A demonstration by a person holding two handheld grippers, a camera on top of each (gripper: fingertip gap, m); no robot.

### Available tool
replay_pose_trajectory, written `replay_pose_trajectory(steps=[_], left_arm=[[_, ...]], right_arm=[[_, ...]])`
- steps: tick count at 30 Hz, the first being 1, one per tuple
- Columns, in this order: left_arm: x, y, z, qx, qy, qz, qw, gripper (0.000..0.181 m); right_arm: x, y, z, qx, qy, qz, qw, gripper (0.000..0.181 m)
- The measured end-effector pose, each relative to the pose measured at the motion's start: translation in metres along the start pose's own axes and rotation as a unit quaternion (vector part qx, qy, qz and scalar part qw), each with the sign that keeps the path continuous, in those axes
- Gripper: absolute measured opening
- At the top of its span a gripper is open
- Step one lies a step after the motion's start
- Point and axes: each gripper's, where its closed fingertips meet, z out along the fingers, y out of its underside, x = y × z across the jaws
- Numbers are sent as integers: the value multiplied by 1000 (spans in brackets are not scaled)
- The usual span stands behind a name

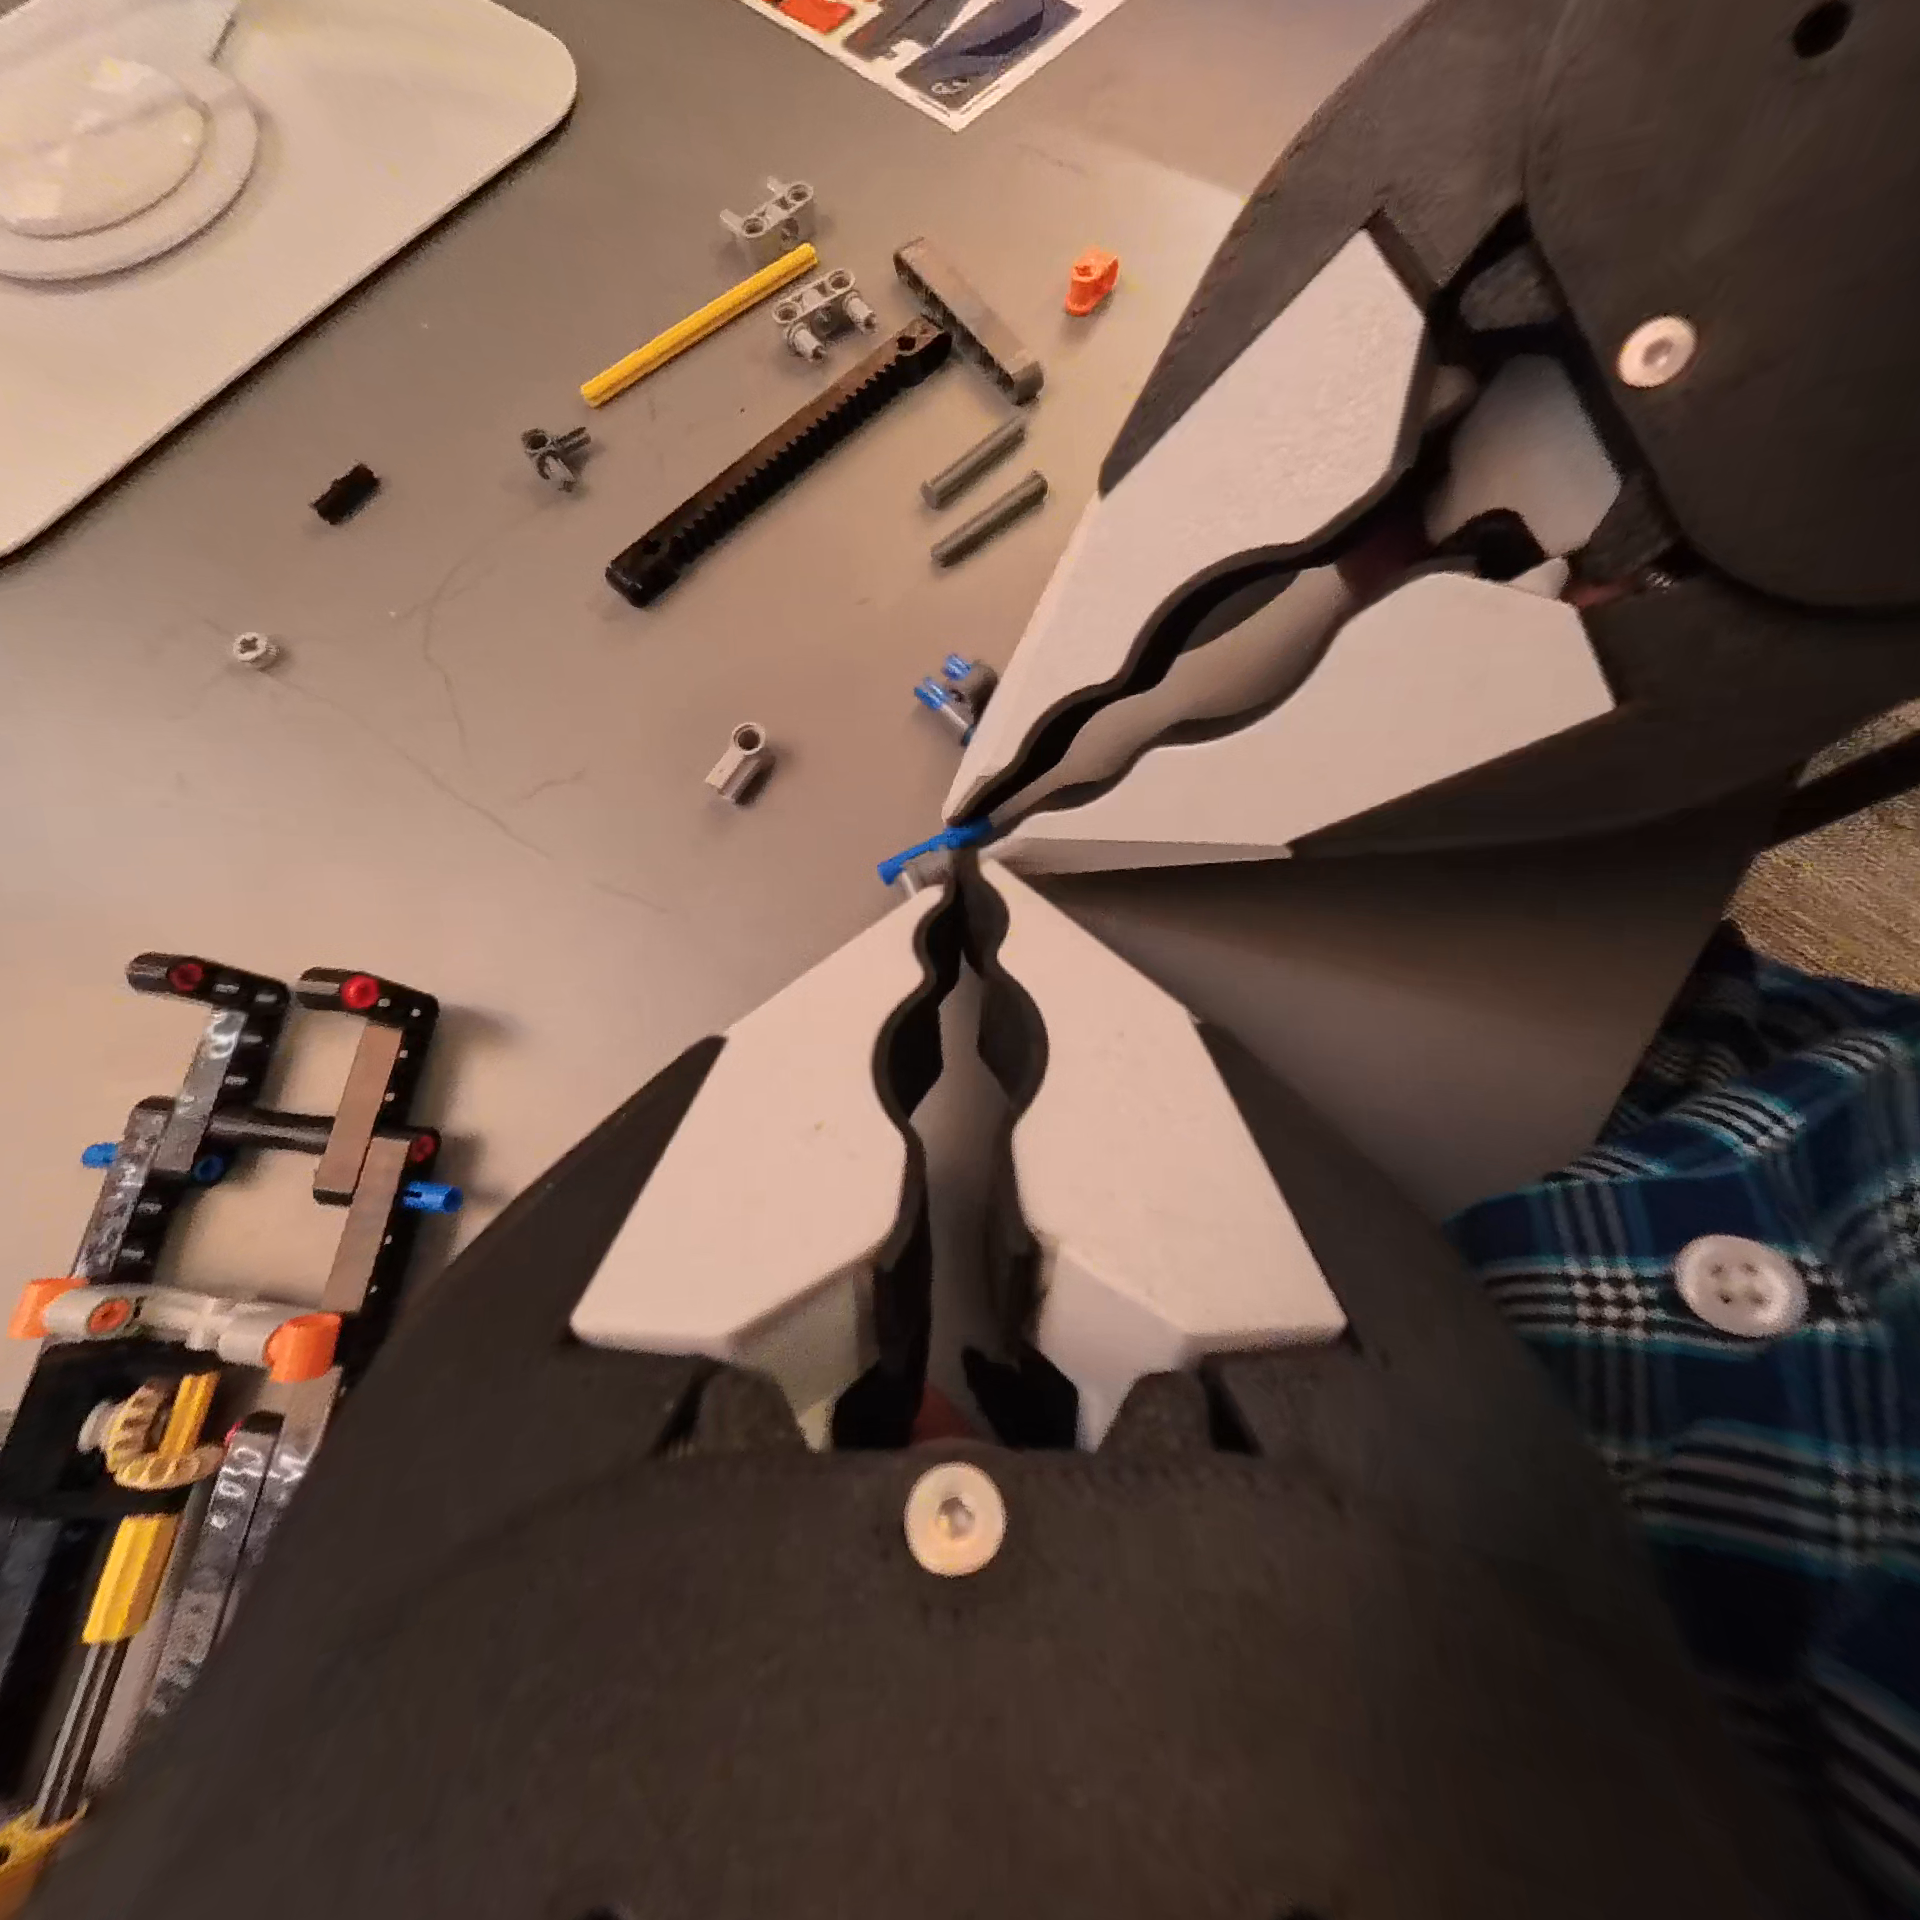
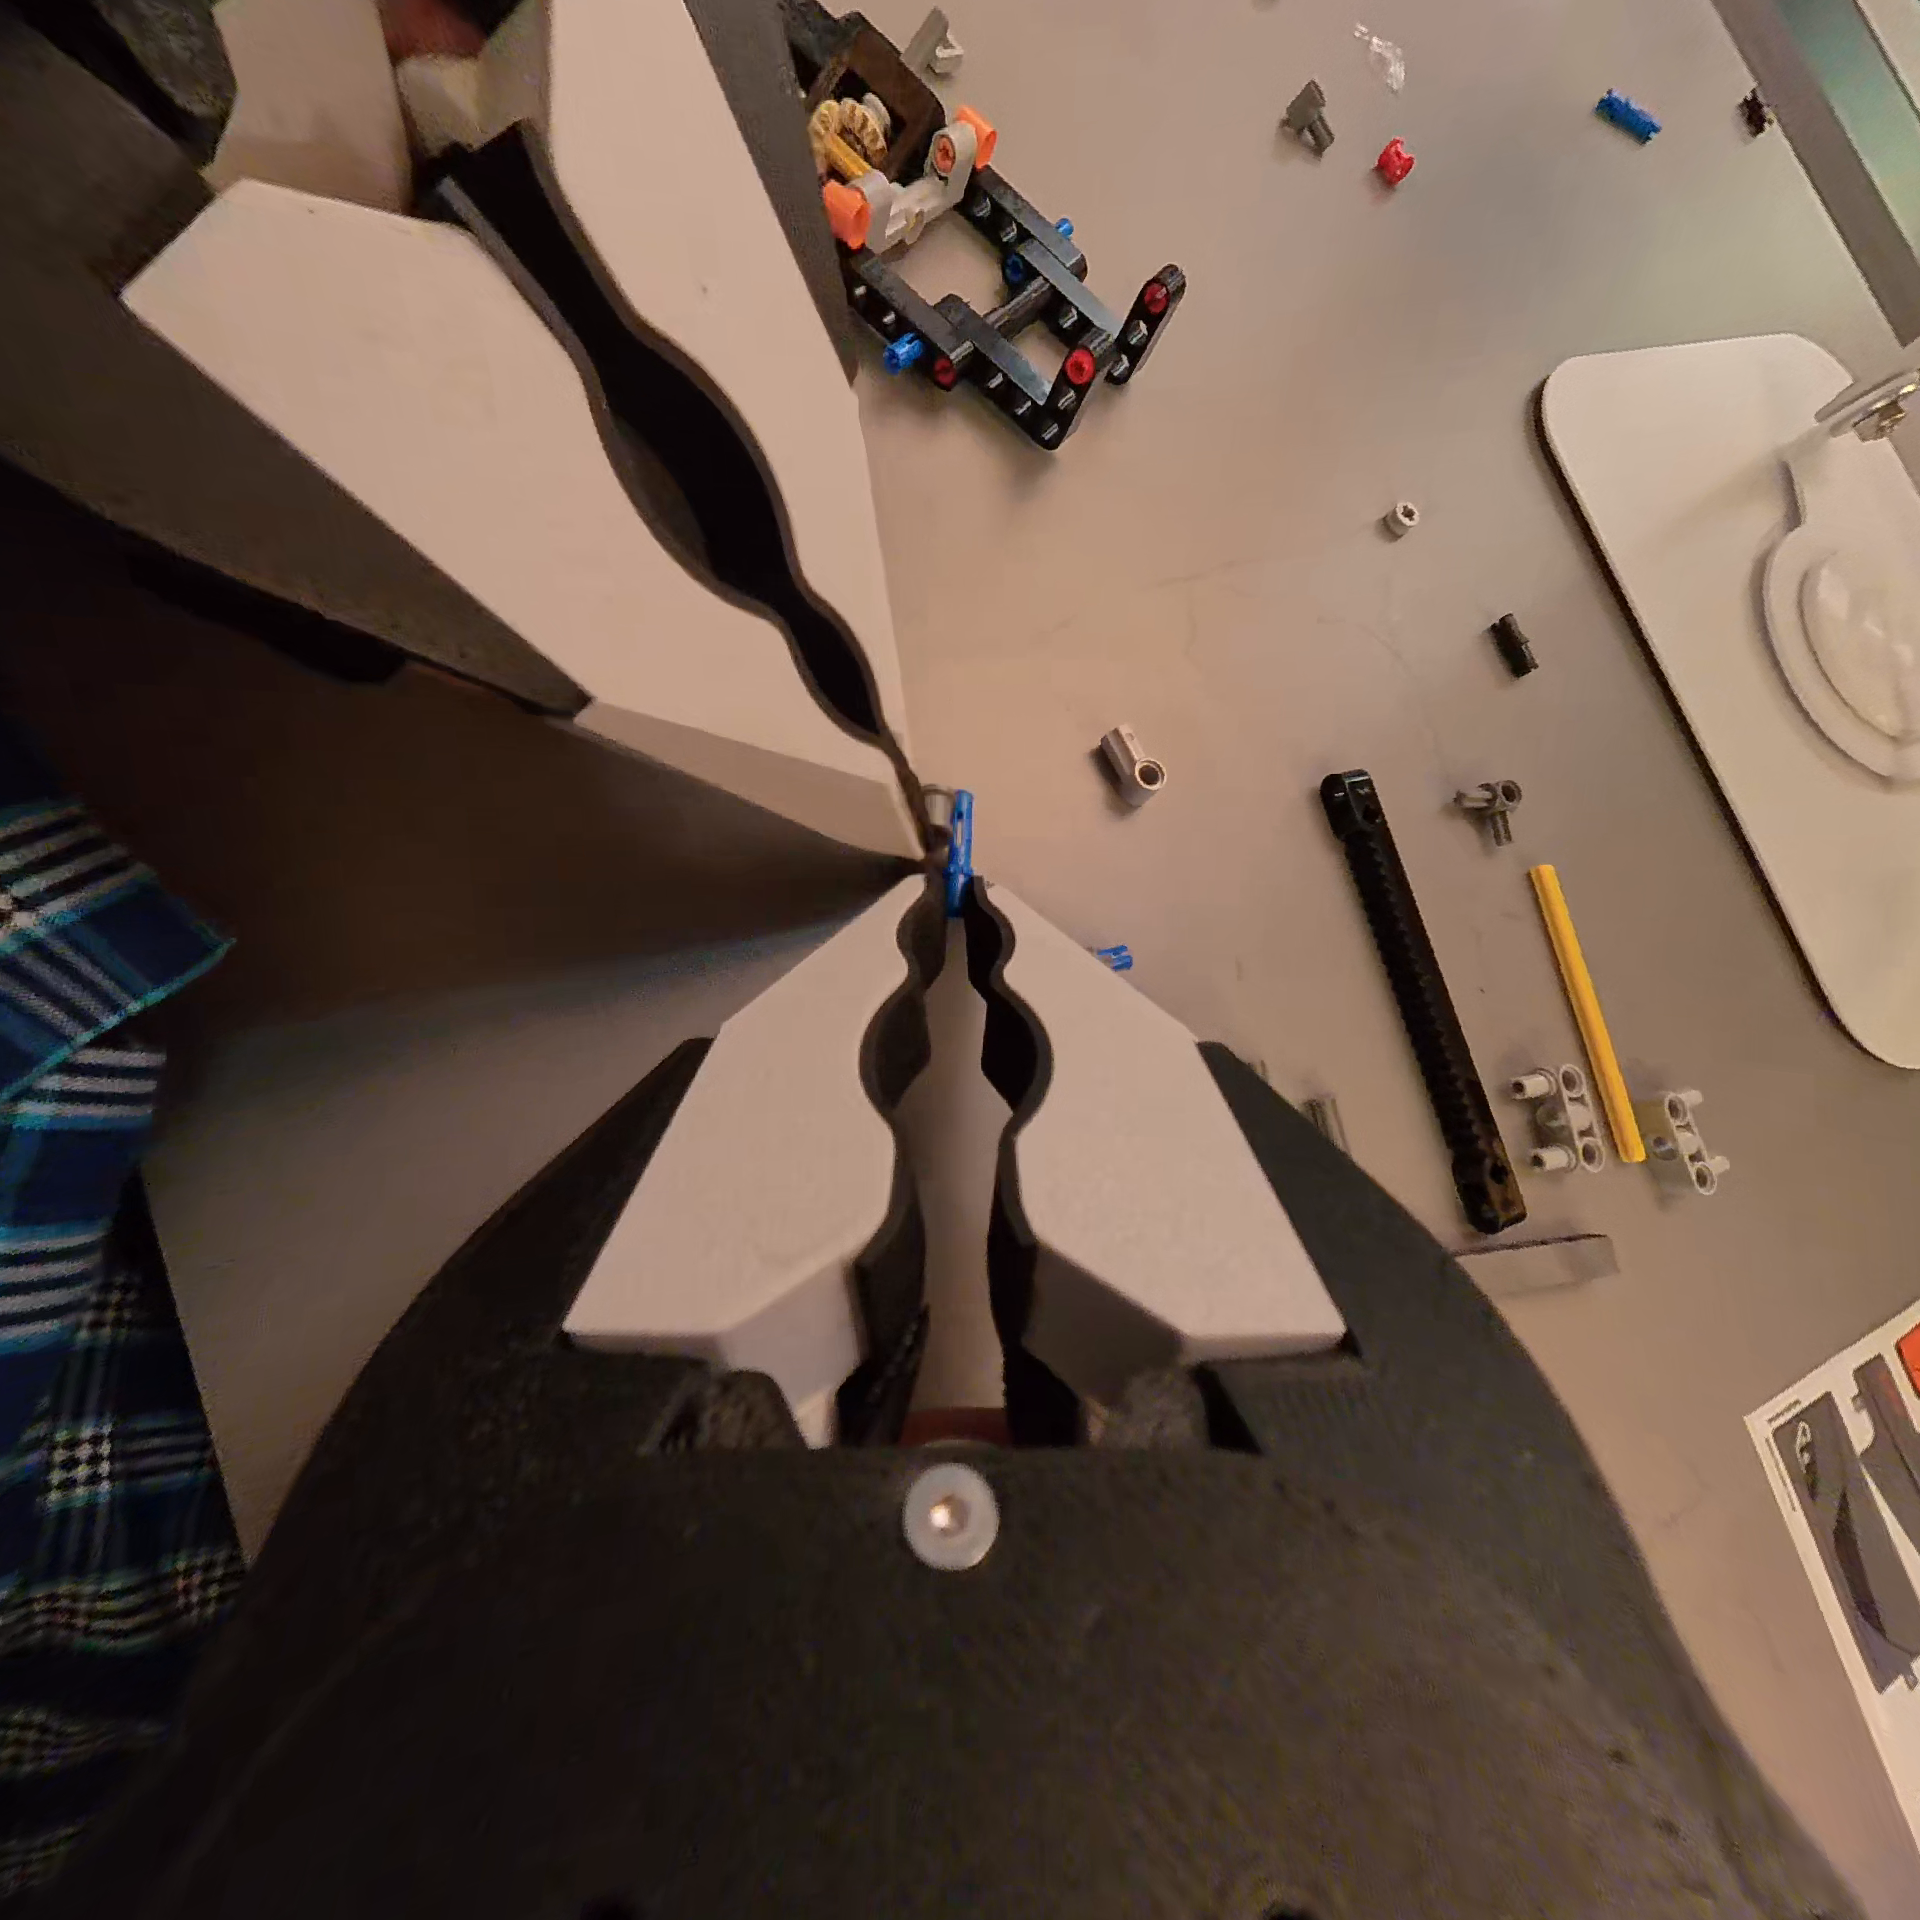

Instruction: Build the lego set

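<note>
Two grippers meet tip to tip above the grey table (image 1: 312,790), and between them I have a small blue pin (image 1: 914,854) joined to a little grey connector (image 2: 937,805). My left gripper (image 1: 961,904) is pinched down on the grey connector, fingers nearly together at the tips. My right gripper (image 2: 956,902) is closed on the blue pin, whose free end pokes out past the tips. From the left wrist view the right gripper comes in from the upper right, its white fingers (image 1: 1247,488) converging on the same spot. Off to my left sits the partly built lego frame (image 1: 239,1174), black beams with red and blue pins and orange joints, resting flat on the table. Loose parts lie farther out and well apart from the grippers: a black toothed rack (image 1: 774,468), a yellow axle (image 1: 698,324), two dark grey short axles (image 1: 982,488), a grey beam (image 1: 966,317), an orange piece (image 1: 1091,281) and a light grey connector (image 1: 740,764). A white tray (image 2: 1704,623) occupies the far corner, and a sticker sheet (image 2: 1849,1507) lies near the table edge. A blue plaid shirt (image 1: 1714,1299) shows behind the grippers.
</note>
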Motion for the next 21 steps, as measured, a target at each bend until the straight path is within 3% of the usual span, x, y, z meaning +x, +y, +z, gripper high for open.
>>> replay_pose_trajectory(steps=[14, 21], left_arm=[[-5, 7, -3, -11, 18, 3, 1000, 0], [-4, 8, -10, 3, 27, 29, 999, 23]], right_arm=[[-4, 2, -3, 7, -25, 7, 1000, 1], [-8, 2, -4, 9, -38, 8, 999, 1]])
